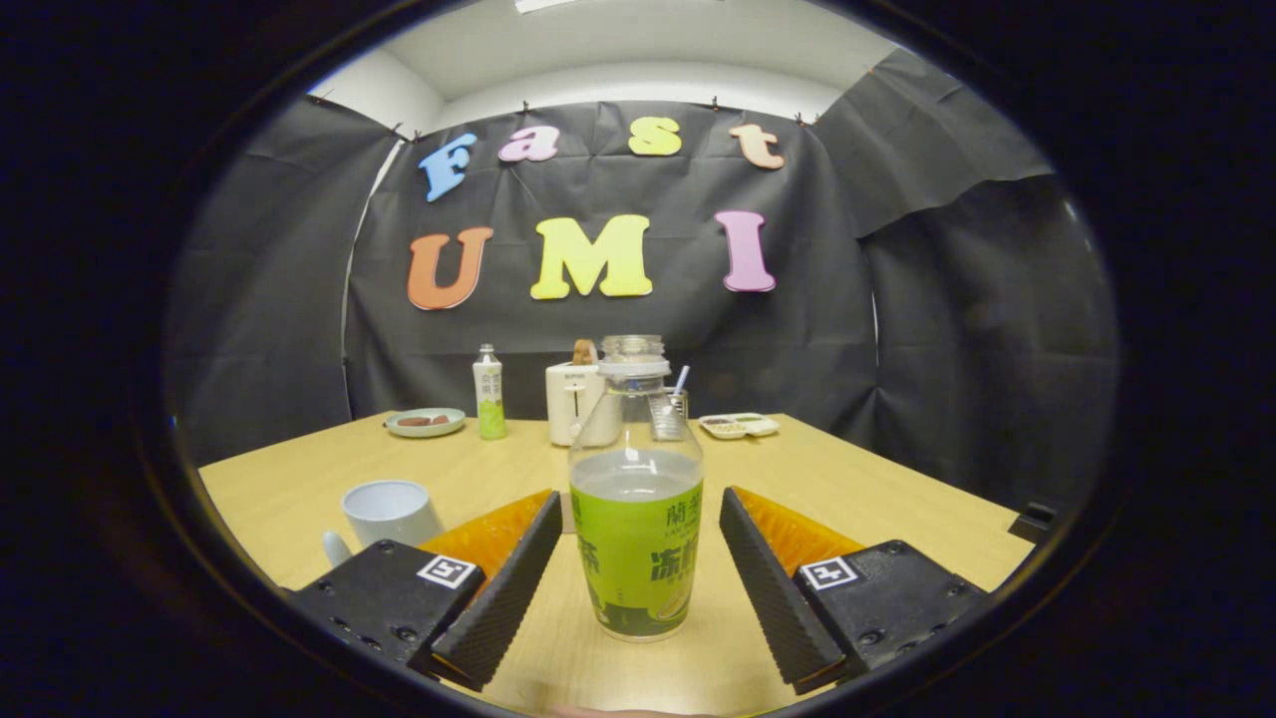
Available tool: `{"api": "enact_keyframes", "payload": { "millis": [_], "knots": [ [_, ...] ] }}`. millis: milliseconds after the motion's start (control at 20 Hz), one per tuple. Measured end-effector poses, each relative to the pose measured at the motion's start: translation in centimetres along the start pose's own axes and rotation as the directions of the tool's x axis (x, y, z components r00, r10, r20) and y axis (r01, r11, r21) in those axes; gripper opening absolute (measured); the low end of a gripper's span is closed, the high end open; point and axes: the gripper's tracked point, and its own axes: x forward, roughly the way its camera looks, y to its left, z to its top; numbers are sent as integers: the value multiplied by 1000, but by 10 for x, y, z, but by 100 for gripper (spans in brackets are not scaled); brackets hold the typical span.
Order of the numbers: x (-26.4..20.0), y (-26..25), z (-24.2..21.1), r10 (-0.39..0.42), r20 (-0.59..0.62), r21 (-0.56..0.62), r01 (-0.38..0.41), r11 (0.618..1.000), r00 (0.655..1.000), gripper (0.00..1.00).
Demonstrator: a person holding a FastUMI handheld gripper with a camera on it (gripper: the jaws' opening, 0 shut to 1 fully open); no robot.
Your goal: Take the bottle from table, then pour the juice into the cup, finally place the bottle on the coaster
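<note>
Gripper view: bottle (636, 519) stands upright between the spread-apart tongs (636, 578), untouched.

We see a clear bottle (636, 499) with a green label, a white cup (389, 512), and a pale wood-grain table (847, 479).

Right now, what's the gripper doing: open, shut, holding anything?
Gripper: open, holding nothing; the clear plastic bottle with the green label stands between its fingers, a gap on each side.

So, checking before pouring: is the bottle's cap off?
Off: the bottle stands upright between the open gripper fingers, its neck open.
</note>
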Motion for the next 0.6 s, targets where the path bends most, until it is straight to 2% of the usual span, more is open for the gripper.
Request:
{"api": "enact_keyframes", "payload": {
  "millis": [250,350,500,600],
  "knots": [
    [13,8,-4,19,-27,-3,-19,1000,999,100],
    [21,7,-2,26,-18,-66,-28,997,999,93],
    [21,3,2,53,-45,-78,-56,995,998,80],
    [18,-2,8,59,-69,-104,-66,992,996,80]
  ]
}}
